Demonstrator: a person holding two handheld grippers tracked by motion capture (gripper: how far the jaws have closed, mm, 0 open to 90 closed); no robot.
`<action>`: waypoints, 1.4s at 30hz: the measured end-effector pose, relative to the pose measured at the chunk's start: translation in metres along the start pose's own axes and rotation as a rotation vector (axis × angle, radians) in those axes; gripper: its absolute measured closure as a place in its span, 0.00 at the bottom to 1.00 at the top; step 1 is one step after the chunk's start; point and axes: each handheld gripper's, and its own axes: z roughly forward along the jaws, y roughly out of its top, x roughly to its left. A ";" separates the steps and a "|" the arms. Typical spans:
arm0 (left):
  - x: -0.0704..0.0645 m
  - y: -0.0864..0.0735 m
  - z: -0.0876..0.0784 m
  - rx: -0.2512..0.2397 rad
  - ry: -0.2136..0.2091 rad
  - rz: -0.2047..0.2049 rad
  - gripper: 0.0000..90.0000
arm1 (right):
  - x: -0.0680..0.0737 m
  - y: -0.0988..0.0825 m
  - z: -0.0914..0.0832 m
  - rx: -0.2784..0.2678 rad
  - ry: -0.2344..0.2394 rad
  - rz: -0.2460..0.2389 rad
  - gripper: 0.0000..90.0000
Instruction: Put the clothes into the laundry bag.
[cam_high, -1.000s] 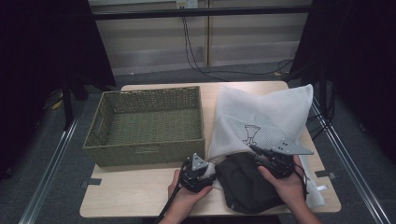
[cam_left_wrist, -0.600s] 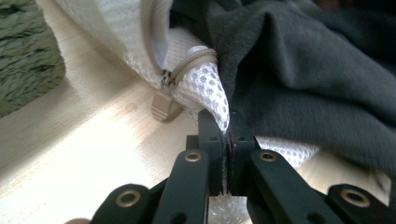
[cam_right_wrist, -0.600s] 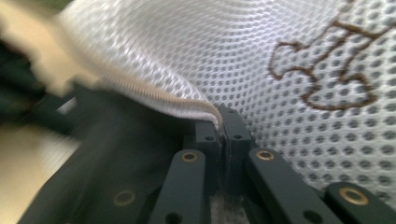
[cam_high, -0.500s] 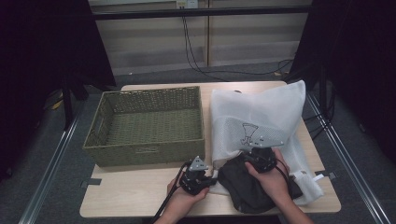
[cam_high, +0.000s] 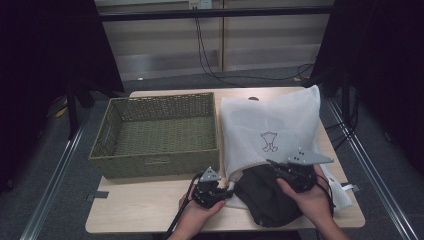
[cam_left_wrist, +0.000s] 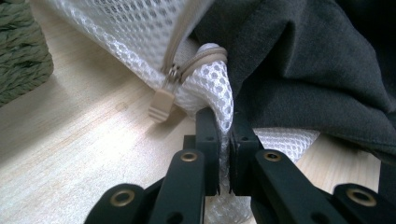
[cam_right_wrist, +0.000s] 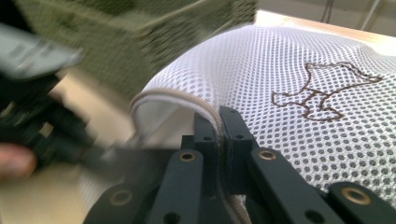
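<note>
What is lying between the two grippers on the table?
In the high view, between the left gripper and the right gripper lie the open mouth of the white mesh bag and the dark garment that comes out of it.

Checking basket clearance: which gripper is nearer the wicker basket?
Left. The left gripper sits just below the wicker basket; the right gripper is farther right, over the mesh bag.

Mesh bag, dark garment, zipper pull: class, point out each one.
Mesh bag (cam_high: 270, 122): high view, its upper panel.
Dark garment (cam_left_wrist: 308, 60): left gripper view, its folded cloth.
Zipper pull (cam_left_wrist: 160, 104): left gripper view, its beige tab.
</note>
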 end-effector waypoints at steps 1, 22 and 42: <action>0.000 0.000 0.000 -0.001 0.001 -0.006 0.95 | 0.003 -0.003 -0.001 0.018 0.012 -0.010 0.97; -0.002 0.000 -0.001 0.014 0.001 0.034 0.96 | -0.035 -0.020 0.072 0.155 -0.165 0.053 0.98; -0.004 0.001 0.001 0.011 0.011 0.036 0.98 | -0.002 -0.035 0.072 0.297 -0.113 -0.056 0.98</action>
